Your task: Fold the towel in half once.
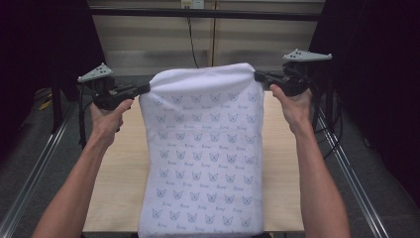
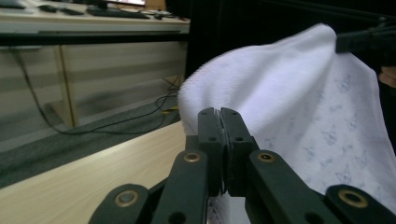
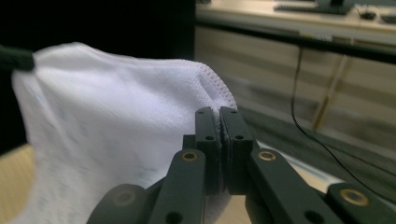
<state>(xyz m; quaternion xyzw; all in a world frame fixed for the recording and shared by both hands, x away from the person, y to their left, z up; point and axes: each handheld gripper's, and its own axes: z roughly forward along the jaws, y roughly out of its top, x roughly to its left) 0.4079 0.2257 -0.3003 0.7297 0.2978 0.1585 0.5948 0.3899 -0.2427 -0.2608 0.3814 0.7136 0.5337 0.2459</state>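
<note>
A white towel (image 1: 203,148) printed with small blue cat faces hangs stretched between my two grippers, its lower part draped over the wooden table (image 1: 282,163). My left gripper (image 1: 147,88) is shut on the towel's top left corner. My right gripper (image 1: 256,75) is shut on the top right corner. In the left gripper view the black jaws (image 2: 220,114) pinch the towel (image 2: 289,98), which stretches away toward the other gripper (image 2: 364,39). In the right gripper view the jaws (image 3: 219,114) clamp the stitched hem of the towel (image 3: 116,107).
Metal rails (image 1: 346,163) run along both sides of the table. A pale wall panel with a dangling black cable (image 1: 192,39) stands behind it. Dark curtains close in left and right. A desk with keyboards (image 3: 308,9) lies beyond.
</note>
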